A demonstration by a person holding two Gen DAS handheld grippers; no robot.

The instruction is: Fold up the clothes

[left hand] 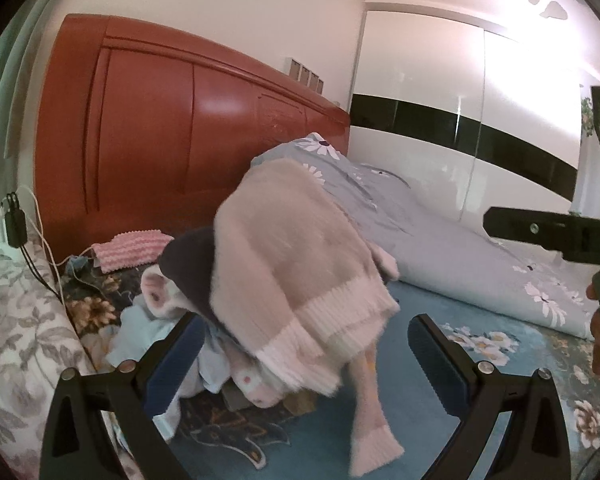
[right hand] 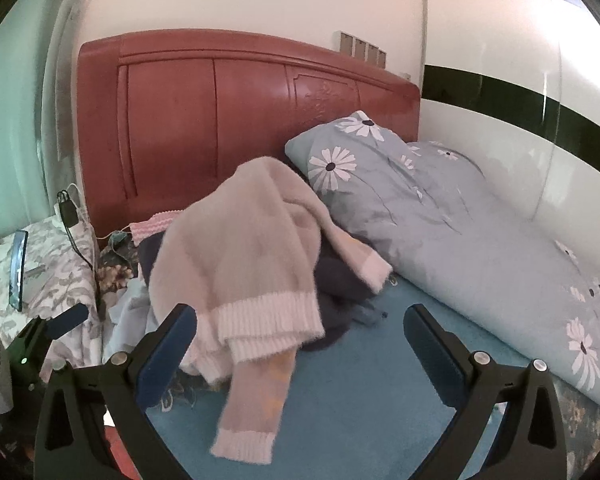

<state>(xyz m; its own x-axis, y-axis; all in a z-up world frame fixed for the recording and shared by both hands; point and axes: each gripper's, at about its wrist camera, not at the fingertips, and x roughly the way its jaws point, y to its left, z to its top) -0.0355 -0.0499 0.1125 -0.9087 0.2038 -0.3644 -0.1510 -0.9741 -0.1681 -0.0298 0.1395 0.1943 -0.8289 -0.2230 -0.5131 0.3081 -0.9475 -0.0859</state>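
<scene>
Both tools [left hand: 304, 344] [right hand: 300, 336] agape before heaped sweater [right hand: 236, 256]

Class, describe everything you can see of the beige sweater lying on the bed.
The sweater looks like soft, fuzzy knit, beige with paler pinkish ribbed bands at hem and cuffs. It is unfolded, draped in a heap over a pile of clothes that includes a dark garment. One sleeve hangs forward onto the blue bedsheet; the other reaches toward the flowered quilt. The left gripper and right gripper are both open, and neither grips it.
</scene>
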